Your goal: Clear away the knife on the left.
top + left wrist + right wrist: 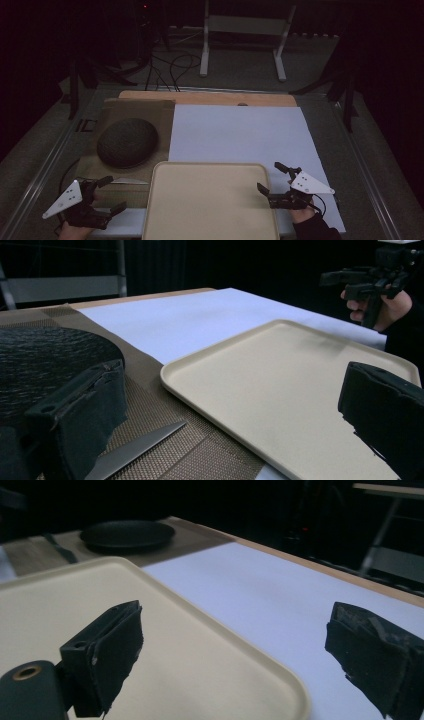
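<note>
Camera layout: one fixed overhead, two riding on the hand-held grippers.

High view sits above the near side of the table, facing forward and down; takes in the whole table, the floor and a white stand beyond. Left gripper view is low and close to the surface, looking along its own jaws across the beige tray (280, 390) toward the right gripper (367, 282) at far right. Right gripper view is equally low and close, looking the opposite way over the tray's corner toward the black plate (127, 534) on the brown mat (195, 537). All three views share the tray, the white sheet (240, 132) and the plate.
</note>
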`<state>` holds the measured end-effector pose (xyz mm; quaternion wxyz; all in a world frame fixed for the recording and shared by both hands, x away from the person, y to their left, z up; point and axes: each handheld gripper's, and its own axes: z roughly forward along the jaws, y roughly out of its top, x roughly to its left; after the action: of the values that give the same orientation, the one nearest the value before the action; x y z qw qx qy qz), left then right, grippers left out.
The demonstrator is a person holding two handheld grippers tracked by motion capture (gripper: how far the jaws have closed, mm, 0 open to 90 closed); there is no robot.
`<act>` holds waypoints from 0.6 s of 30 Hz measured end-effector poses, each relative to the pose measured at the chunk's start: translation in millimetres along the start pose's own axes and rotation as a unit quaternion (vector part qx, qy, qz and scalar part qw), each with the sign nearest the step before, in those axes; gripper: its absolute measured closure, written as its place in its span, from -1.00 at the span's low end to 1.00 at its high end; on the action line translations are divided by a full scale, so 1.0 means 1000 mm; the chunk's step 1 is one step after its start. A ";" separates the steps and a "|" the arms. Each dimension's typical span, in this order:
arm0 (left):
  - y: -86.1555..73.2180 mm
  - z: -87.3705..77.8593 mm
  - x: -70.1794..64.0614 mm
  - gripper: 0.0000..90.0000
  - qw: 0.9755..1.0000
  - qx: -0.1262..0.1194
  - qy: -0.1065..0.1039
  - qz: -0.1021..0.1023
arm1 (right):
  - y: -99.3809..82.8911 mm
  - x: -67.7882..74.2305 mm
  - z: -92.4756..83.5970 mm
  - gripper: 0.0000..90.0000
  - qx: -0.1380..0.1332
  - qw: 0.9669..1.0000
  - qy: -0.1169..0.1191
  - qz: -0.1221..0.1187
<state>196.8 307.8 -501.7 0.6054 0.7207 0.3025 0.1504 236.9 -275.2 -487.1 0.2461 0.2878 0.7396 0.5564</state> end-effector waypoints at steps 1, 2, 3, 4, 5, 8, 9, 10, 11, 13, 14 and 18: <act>0.000 0.000 0.000 -1.00 1.000 0.000 0.002 0.001 | -0.002 0.001 -0.001 -0.82 0.003 1.000 -0.007 0.000; 0.000 0.000 0.000 -1.00 1.000 0.000 0.002 0.001 | -0.003 0.001 -0.001 -0.82 0.003 1.000 -0.006 0.001; 0.000 0.000 -0.001 -1.00 1.000 -0.001 0.001 0.001 | -0.003 0.001 -0.001 -0.82 0.003 1.000 -0.006 0.001; 0.001 0.000 -0.001 -1.00 1.000 0.000 0.002 0.002 | -0.004 0.001 -0.001 -0.82 0.006 1.000 -0.008 -0.003; 0.001 0.000 -0.001 -1.00 1.000 0.000 0.001 0.003 | -0.004 0.002 -0.002 -0.82 0.003 1.000 -0.008 -0.005; 0.001 0.001 -0.001 -1.00 1.000 0.000 0.000 0.003 | -0.003 0.002 -0.003 -0.82 -0.002 1.000 -0.008 0.000; 0.001 0.001 -0.001 -1.00 1.000 0.001 0.000 0.003 | -0.003 0.003 -0.004 -0.82 -0.003 1.000 -0.006 -0.001; 0.001 0.002 -0.002 -1.00 1.000 0.003 0.002 0.004 | -0.002 0.003 -0.003 -0.82 -0.004 1.000 -0.005 0.000; 0.001 0.002 -0.001 -1.00 1.000 0.002 0.001 0.004 | -0.003 0.004 -0.003 -0.82 -0.002 1.000 -0.005 -0.001; 0.001 0.002 -0.001 -1.00 1.000 0.002 0.001 0.002 | -0.003 0.003 -0.003 -0.82 -0.002 1.000 -0.003 0.002; 0.001 0.002 -0.001 -1.00 1.000 0.002 0.001 0.002 | -0.003 0.003 -0.003 -0.82 -0.002 1.000 -0.004 0.002; 0.004 0.001 -0.002 -1.00 1.000 0.005 0.009 0.005 | -0.002 0.003 -0.003 -0.82 -0.004 1.000 -0.003 0.004</act>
<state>197.4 305.4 -498.1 0.5978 0.7243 0.3049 0.1586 231.8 -275.6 -488.4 0.2473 0.2911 0.7355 0.5596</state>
